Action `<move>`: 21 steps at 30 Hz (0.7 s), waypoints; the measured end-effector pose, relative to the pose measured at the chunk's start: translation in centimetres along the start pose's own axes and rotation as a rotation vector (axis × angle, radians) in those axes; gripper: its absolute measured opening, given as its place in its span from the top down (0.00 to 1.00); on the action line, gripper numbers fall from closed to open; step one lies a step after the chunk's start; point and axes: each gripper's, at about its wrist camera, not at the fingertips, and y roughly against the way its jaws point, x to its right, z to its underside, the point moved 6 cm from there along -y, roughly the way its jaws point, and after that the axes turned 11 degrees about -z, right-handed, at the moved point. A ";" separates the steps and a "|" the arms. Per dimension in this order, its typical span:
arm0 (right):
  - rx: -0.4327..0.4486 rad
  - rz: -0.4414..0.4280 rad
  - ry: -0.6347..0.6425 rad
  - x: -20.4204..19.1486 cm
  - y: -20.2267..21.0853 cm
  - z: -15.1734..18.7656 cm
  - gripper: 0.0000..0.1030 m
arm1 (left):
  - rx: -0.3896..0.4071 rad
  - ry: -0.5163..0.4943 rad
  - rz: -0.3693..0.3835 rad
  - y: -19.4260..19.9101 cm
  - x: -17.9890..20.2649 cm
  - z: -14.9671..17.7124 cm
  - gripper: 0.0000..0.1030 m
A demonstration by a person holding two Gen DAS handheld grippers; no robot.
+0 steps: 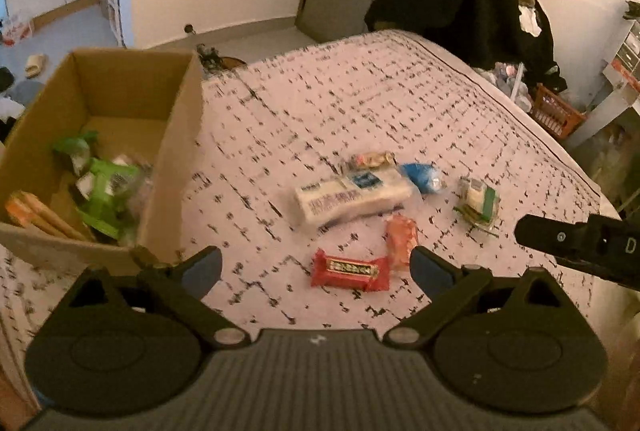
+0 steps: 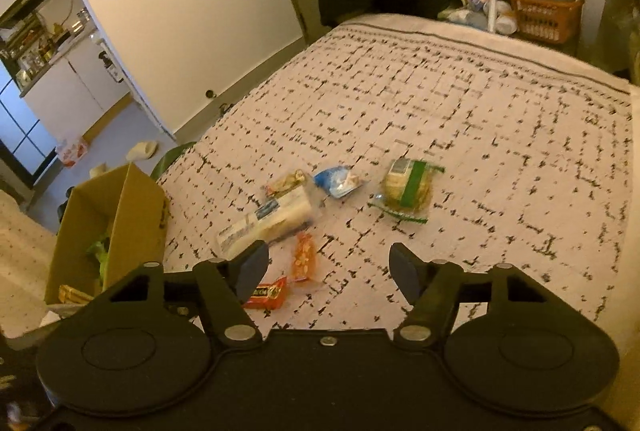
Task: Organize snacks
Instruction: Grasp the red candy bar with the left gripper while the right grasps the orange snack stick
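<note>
ahead of my grippers the patterned bed cover (image 2: 460,103) carries six loose snack packets (image 1: 352,197) and, at left, a cardboard box (image 1: 176,135).

The far half of the patterned pale bedspread (image 2: 460,91) is left bare up to its far edge. Toward the near edge, passage is broken by scattered small snack packets (image 1: 352,197). The left edge is blocked by an open brown cardboard box (image 1: 176,151).
</note>
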 end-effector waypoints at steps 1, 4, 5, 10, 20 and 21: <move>-0.005 -0.003 0.000 0.0 -0.2 0.0 0.37 | -0.007 0.005 0.008 -0.4 0.2 0.2 0.04; -0.019 -0.010 -0.019 0.5 -1.0 0.1 0.40 | -0.023 -0.002 0.017 -1.7 0.9 0.9 0.04; -0.025 -0.013 -0.027 0.6 -1.3 0.1 0.43 | -0.027 -0.006 0.021 -2.2 1.2 1.1 0.04; -0.063 -0.030 -0.043 0.6 -3.0 0.5 0.47 | -0.056 -0.011 0.028 -4.4 2.0 1.9 0.04; -0.121 -0.035 -0.073 1.0 -6.5 0.7 0.47 | -0.064 -0.014 0.032 -6.9 2.8 2.1 0.16; -0.123 -0.033 -0.078 1.1 -6.8 0.7 0.47 | -0.073 -0.016 0.033 -7.2 2.9 2.2 0.19</move>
